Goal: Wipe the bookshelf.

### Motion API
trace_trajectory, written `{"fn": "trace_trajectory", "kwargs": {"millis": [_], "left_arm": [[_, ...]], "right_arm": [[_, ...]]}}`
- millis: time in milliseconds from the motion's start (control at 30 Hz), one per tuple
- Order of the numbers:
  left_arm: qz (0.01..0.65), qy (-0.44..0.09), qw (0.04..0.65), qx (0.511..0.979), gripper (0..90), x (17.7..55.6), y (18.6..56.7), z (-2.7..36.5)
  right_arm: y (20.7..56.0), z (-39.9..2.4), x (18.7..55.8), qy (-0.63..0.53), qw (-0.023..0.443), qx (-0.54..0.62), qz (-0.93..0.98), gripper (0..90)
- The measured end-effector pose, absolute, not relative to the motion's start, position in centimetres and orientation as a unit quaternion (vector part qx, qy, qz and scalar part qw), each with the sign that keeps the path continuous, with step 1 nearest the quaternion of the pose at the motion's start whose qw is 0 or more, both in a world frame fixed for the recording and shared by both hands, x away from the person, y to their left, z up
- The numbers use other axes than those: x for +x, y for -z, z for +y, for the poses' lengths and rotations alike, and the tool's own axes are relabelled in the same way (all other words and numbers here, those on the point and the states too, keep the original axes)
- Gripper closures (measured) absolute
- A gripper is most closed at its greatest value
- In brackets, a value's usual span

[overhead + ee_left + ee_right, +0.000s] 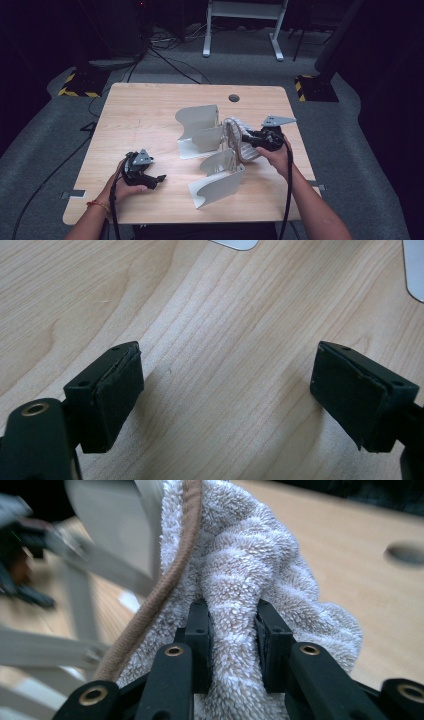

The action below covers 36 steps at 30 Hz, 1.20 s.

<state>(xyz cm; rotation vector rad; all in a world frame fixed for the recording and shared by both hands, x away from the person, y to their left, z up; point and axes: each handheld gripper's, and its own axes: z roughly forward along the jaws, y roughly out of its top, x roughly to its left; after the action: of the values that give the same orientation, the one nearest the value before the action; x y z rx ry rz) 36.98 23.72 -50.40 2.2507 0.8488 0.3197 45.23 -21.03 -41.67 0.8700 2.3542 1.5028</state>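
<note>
A grey-white fluffy towel [250, 575] with a brown edge band [165, 580] is pinched between the jaws of my right gripper [232, 640], which is shut on a fold of it. In the high view the right gripper [250, 138] holds the towel [239, 140] up at the right side of a white rack [200, 127] of curved panels in the table's middle. My left gripper [156, 180] rests on the wooden table [140, 110] at the front left. Its jaws stand wide apart, with bare wood between its pads [117, 392].
A second white curved panel piece [217, 182] stands near the front of the table, just below the towel. A round cable hole [234, 98] lies at the far edge. Cables trail from both grippers off the front edge. Dark floor, cables and stand legs surround the table.
</note>
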Motion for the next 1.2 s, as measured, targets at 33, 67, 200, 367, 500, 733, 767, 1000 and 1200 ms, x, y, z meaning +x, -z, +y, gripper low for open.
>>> {"fn": "trace_trajectory", "kwargs": {"millis": [33,67,200,367,500,733,767,1000,1200], "left_arm": [[0.328,-0.123,0.35,0.869,14.3,37.0,50.4,23.7],[0.328,-0.123,0.35,0.869,14.3,37.0,50.4,23.7],[0.328,-0.123,0.35,0.869,14.3,37.0,50.4,23.7],[0.329,-0.123,0.35,0.869,14.4,37.0,50.4,23.7],[0.328,-0.123,0.35,0.869,14.3,37.0,50.4,23.7],[0.329,-0.124,0.35,0.868,14.4,36.9,50.4,23.7],[0.329,-0.125,0.35,0.868,14.4,36.9,50.4,23.7],[0.329,-0.124,0.35,0.868,14.4,36.9,50.4,23.7],[0.33,-0.125,0.35,0.868,14.4,36.9,50.4,23.7]], "right_arm": [[41.2,-21.3,45.0,-0.52,0.11,0.292,0.795,72.8],[40.6,-21.5,44.6,-0.527,0.11,0.289,0.791,72.8],[39.9,-21.7,43.3,-0.531,0.113,0.275,0.794,72.7],[41.7,-21.0,42.1,-0.51,0.085,0.263,0.815,72.7],[43.9,-20.5,41.3,-0.471,0.062,0.264,0.839,72.7],[46.4,-21.0,39.5,-0.422,0.036,0.266,0.866,72.7],[46.4,-21.2,39.3,-0.422,0.033,0.267,0.866,72.7],[43.6,-22.7,37.2,-0.474,0.043,0.269,0.837,72.7],[41.1,-23.6,35.9,-0.52,0.064,0.263,0.81,72.7]]}}
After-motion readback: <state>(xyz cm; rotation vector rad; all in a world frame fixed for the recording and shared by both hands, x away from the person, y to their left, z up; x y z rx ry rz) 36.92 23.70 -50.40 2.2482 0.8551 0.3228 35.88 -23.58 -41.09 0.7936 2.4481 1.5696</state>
